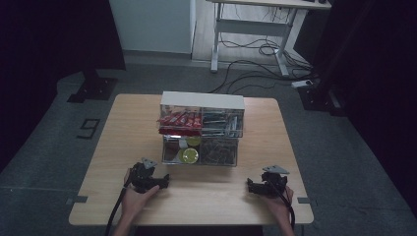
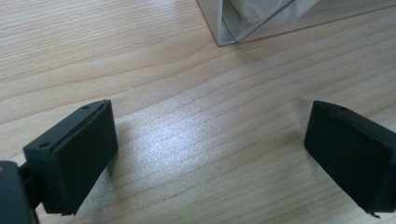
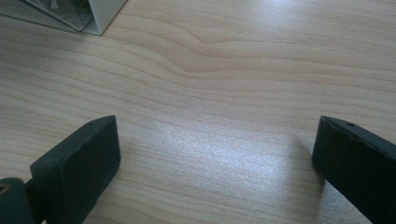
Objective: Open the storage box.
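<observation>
Wooden table (image 1: 123,147) — grey floor (image 1: 44,142), dark room

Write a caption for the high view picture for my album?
Two open claws, left claw and right claw, rest on the wooden table before a clear drawer box.

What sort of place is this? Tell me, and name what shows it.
Probably a lab or workshop room set up for recording. A light wooden table stands on grey carpet, a clear drawer box of small parts sits on it, and a desk with loose cables stands behind.
</observation>
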`<action>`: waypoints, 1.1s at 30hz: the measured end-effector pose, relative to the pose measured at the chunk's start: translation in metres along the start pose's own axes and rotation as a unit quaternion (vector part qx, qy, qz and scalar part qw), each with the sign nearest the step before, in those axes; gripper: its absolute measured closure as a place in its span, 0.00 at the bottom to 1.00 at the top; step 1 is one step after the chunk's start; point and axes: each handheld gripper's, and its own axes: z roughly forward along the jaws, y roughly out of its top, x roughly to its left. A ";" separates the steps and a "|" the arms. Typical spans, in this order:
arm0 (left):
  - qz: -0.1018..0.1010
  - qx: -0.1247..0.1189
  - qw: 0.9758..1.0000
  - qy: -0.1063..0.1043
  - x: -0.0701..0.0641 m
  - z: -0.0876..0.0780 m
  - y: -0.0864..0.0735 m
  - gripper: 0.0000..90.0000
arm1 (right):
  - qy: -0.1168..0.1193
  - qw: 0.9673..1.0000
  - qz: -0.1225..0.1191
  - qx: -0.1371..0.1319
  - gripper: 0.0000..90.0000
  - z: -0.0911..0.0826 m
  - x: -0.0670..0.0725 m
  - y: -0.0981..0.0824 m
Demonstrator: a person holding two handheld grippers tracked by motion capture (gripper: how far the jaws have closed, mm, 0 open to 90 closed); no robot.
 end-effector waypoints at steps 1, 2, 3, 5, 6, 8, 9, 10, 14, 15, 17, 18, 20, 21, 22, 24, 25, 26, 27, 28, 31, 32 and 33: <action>0.000 -0.001 1.000 0.000 0.000 -0.001 -0.001 0.04 | 0.000 1.000 -0.001 0.000 0.01 0.000 0.000 0.000; -0.001 -0.001 1.000 0.000 0.000 -0.001 -0.001 0.04 | 0.001 1.000 -0.001 0.000 0.01 0.000 0.000 0.000; -0.001 -0.002 1.000 0.001 0.000 -0.002 -0.002 0.05 | 0.001 1.000 -0.001 -0.001 0.02 0.000 0.000 0.000; -0.001 -0.004 1.000 0.000 0.000 -0.003 -0.003 0.06 | 0.001 1.000 -0.001 -0.001 0.02 -0.001 -0.001 0.000; -0.001 -0.005 1.000 0.001 0.000 -0.004 -0.004 0.07 | 0.000 1.000 -0.001 -0.001 0.03 -0.001 -0.001 0.000; -0.003 -0.007 1.000 0.003 0.000 -0.006 -0.005 0.09 | 0.000 1.000 0.000 -0.002 0.03 -0.001 -0.001 -0.001; -0.004 -0.008 1.000 0.004 0.000 -0.006 -0.006 0.10 | 0.000 1.000 -0.001 -0.002 0.03 -0.001 -0.001 -0.001; -0.006 -0.009 1.000 0.005 0.000 -0.007 -0.006 0.10 | 0.000 1.000 -0.001 -0.002 0.03 -0.001 -0.001 -0.001; -0.015 -0.015 1.000 0.012 0.001 -0.009 -0.008 0.17 | 0.000 1.000 -0.001 -0.002 0.03 -0.001 -0.001 -0.001; -0.016 -0.016 1.000 0.013 0.001 -0.009 -0.008 0.17 | 0.000 1.000 -0.001 -0.002 0.03 -0.001 -0.001 -0.001; -0.018 -0.016 1.000 0.016 0.002 -0.009 -0.008 0.18 | 0.000 1.000 -0.001 -0.002 0.03 -0.001 -0.001 -0.001; -0.020 -0.017 0.999 0.022 0.002 -0.010 -0.009 0.18 | 0.000 1.000 -0.001 -0.002 0.03 -0.001 -0.001 -0.001; -0.034 -0.029 0.998 0.034 0.004 -0.014 -0.010 0.24 | -0.001 1.000 0.000 -0.002 0.03 -0.001 -0.001 -0.001; -0.044 -0.038 0.998 0.034 0.005 -0.016 -0.010 0.27 | -0.001 1.000 0.000 -0.002 0.03 -0.001 -0.001 -0.001; -0.050 -0.044 0.997 0.035 0.006 -0.019 -0.010 0.29 | -0.001 1.000 0.000 -0.002 0.03 -0.001 -0.001 -0.001; -0.058 -0.056 0.996 0.037 0.008 -0.024 -0.010 0.34 | -0.001 1.000 0.000 -0.002 0.03 -0.001 -0.001 -0.001; -0.061 -0.062 0.996 0.038 0.008 -0.025 -0.010 0.37 | -0.001 1.000 0.000 -0.002 0.03 -0.001 -0.001 -0.001; -0.063 -0.065 0.995 0.037 0.009 -0.027 -0.010 0.38 | -0.001 1.000 0.000 -0.002 0.03 -0.001 -0.001 -0.001; -0.067 -0.068 0.995 0.034 0.010 -0.028 -0.010 0.41 | -0.001 1.000 0.000 -0.002 0.03 -0.001 -0.001 -0.001; -0.069 -0.071 0.995 0.031 0.011 -0.029 -0.010 0.44 | -0.001 1.000 0.000 -0.002 0.03 -0.001 -0.001 -0.001; -0.071 -0.078 0.994 0.026 0.012 -0.033 -0.010 0.50 | -0.001 1.000 0.001 -0.002 0.03 -0.001 -0.001 0.000; -0.071 -0.080 0.994 0.024 0.012 -0.034 -0.010 0.52 | -0.001 1.000 0.001 -0.002 0.03 -0.001 -0.001 0.000; -0.070 -0.082 0.994 0.020 0.013 -0.035 -0.010 0.54 | -0.001 1.000 0.001 -0.002 0.03 -0.001 -0.001 -0.001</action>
